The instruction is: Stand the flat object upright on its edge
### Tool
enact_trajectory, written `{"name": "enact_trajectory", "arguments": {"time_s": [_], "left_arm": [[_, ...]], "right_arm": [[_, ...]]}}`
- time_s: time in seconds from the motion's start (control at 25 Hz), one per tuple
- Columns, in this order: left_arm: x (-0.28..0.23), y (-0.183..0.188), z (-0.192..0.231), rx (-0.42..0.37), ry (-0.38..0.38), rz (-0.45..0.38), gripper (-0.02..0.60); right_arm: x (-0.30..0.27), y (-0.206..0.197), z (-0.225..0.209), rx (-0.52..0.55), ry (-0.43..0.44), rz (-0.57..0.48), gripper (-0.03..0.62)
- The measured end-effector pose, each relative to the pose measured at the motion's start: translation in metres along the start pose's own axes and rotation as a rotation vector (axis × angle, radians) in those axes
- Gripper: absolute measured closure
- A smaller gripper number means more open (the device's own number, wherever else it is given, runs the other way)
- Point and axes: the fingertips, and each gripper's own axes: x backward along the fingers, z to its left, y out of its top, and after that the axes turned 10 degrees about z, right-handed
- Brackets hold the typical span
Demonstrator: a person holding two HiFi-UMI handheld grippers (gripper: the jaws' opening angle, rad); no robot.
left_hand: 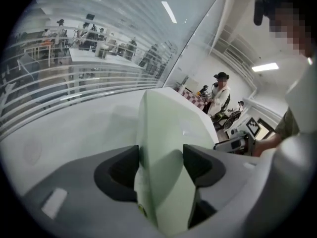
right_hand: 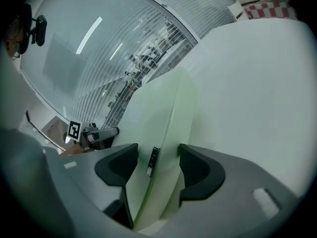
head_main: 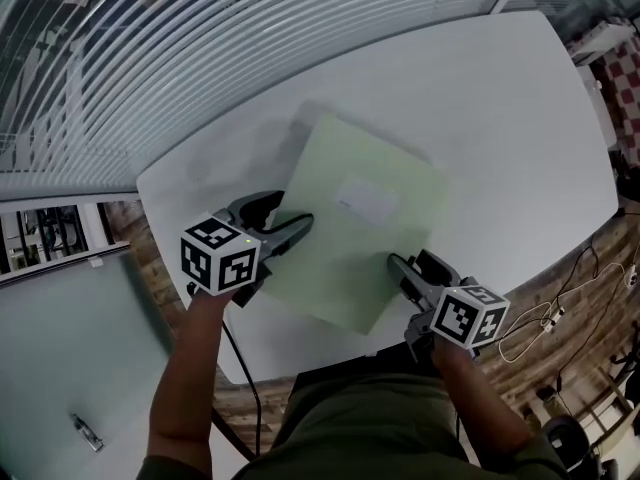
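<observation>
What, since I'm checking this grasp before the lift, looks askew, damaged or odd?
Nothing is damaged or spilled. The green flat object is askew to the table edges, pinched on opposite edges by the left gripper and right gripper.

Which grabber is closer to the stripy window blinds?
The left gripper, shut on the pale green sheet along the edge beside the blinds. The right gripper grips the opposite edge, farther from them.

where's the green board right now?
In the head view the green board is mid-frame over the white table. The left gripper clamps its left edge and the right gripper its near right corner.
</observation>
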Motion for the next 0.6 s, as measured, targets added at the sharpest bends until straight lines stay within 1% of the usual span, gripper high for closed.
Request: {"name": "enact_trajectory", "arguments": {"time_s": [0.24, 0.4, 0.6], "left_arm": [[0.023, -0.004, -0.017, 0.004, 0.051, -0.054, 0.302], [0.044, -0.005, -0.025, 0.032, 0.096, -0.132, 0.302], [0.065, -0.006, -0.034, 0.077, 0.130, -0.214, 0.302]], "right_arm": [[0.013, 0.004, 0.012, 0.056, 0.008, -0.010, 0.332], [0.020, 0.014, 0.027, 0.102, 0.020, -0.026, 0.332], [0.029, 0.029, 0.044, 0.189, 0.033, -0.046, 0.332]]}}
